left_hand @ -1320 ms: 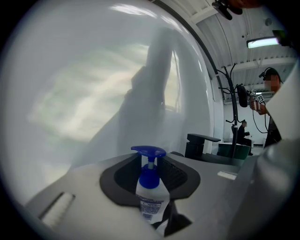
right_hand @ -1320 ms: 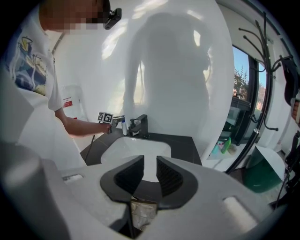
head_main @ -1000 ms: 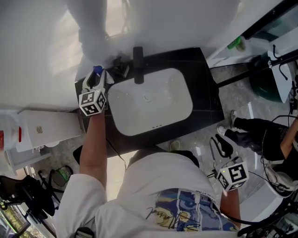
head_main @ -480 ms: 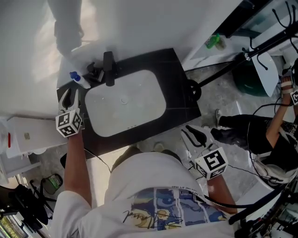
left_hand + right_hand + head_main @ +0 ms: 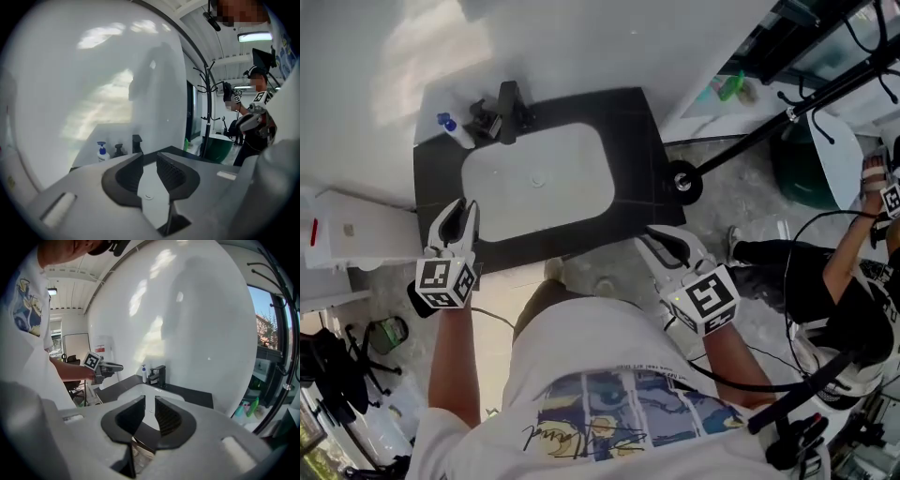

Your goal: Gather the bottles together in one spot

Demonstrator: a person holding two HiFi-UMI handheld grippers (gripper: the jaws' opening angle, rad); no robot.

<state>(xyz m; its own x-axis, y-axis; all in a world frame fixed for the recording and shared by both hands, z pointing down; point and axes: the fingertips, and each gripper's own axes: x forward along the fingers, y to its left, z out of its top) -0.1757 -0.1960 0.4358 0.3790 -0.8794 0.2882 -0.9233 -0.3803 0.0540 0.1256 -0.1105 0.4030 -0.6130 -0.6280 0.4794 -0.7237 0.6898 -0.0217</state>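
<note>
Landmark: white sink basin (image 5: 567,183), sunk in the black surface (image 5: 639,141); all places below are given from it.
Faucet (image 5: 508,105): black, at the basin's far rim, towards its left end.
White bottle (image 5: 456,130): blue pump top, upright on the surface at the basin's far-left corner, against the white wall.
Dark bottle (image 5: 118,150): upright between the white bottle and the faucet, just beside both – contact cannot be judged.
Green bottles (image 5: 730,86): off the surface, on a pale ledge beyond the basin's far-right corner, well apart from the other two bottles.
Left gripper (image 5: 461,208): hangs at the basin's near-left corner, over the edge of the surface, pointing towards the far wall.
Left fingers (image 5: 123,177): closing, a narrow gap left between them, with only the basin seen through it – they grip nothing.
Right gripper (image 5: 661,242): off the surface, past the basin's near-right corner, above the floor.
Right fingers (image 5: 125,420): slightly apart, nothing between them.
Second person (image 5: 825,281): well to the right of the basin, in dark clothes.
</note>
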